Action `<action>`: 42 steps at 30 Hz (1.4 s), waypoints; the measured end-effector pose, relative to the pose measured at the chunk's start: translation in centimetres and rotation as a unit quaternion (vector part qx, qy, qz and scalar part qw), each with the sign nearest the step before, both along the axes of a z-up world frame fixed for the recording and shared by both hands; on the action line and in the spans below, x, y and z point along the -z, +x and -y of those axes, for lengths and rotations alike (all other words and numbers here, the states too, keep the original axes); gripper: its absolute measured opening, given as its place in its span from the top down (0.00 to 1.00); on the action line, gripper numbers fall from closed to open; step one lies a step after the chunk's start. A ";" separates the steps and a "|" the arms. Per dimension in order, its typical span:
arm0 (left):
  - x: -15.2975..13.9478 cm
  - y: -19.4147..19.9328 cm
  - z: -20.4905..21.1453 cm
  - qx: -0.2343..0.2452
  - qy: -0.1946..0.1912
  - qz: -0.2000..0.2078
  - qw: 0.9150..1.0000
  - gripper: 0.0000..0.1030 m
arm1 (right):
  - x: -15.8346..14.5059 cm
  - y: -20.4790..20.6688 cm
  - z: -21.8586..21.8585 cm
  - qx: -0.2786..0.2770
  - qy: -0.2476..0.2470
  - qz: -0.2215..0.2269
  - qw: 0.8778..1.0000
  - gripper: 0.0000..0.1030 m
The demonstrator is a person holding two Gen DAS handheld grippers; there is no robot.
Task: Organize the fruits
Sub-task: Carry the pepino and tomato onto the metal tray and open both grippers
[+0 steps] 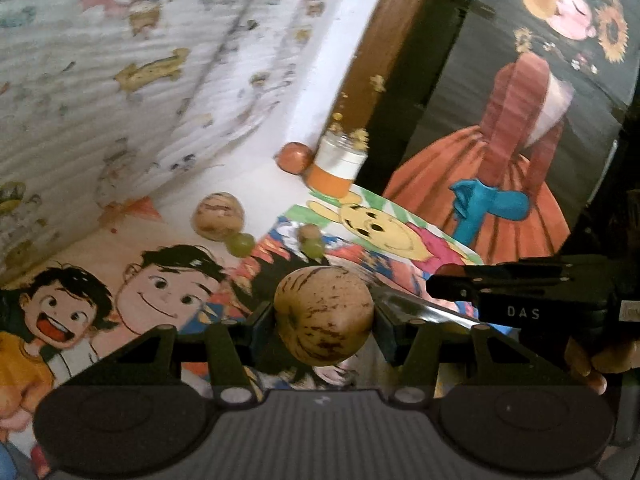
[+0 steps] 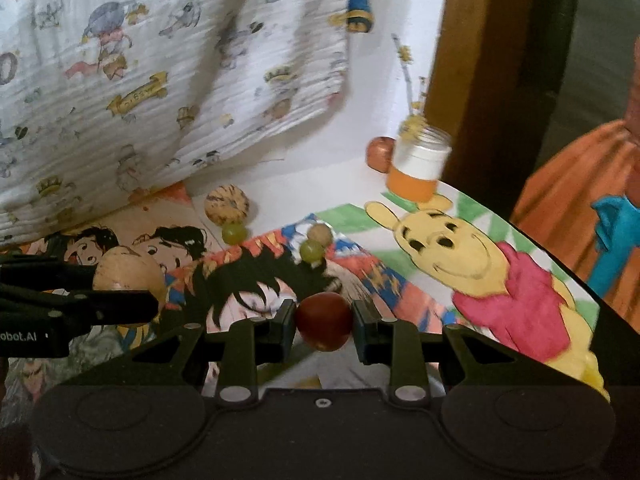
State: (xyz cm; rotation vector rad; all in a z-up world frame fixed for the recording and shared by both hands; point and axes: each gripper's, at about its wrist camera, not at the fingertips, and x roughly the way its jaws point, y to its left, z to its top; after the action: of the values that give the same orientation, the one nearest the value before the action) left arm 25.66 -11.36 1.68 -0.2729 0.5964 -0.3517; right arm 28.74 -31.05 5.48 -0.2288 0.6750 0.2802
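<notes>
While the left gripper (image 1: 324, 316) clamps a striped tan melon (image 1: 324, 314), its long axis tilted slightly off vertical at lower centre, the right gripper (image 2: 324, 322) pinches a round red fruit (image 2: 324, 321).

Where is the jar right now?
In both views the jar stands at the table's far end, beside a red fruit and the bear drawing.

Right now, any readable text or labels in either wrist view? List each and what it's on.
"DAS": white letters on the right gripper body, left wrist view.
"obot.AI": on the left gripper body, right wrist view, start cut off by the frame edge.
Yellow banner print on the cartoon cloth: too blurred to read.
</notes>
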 end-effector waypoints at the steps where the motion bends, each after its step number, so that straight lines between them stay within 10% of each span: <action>1: -0.1 -0.4 0.4 0.004 0.002 0.001 1.000 0.44 | 0.0 -0.8 0.5 0.005 0.003 0.001 1.000 0.69; 42: 2.8 -10.1 7.7 0.093 0.101 -0.021 0.990 0.43 | 6.4 -17.6 4.7 0.087 0.037 0.000 0.996 0.68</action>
State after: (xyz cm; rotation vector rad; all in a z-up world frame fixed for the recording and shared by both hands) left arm 15.53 -19.04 -1.11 -0.0297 0.6951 -0.4625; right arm 11.10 -35.77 -0.96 -0.0994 0.6790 0.1384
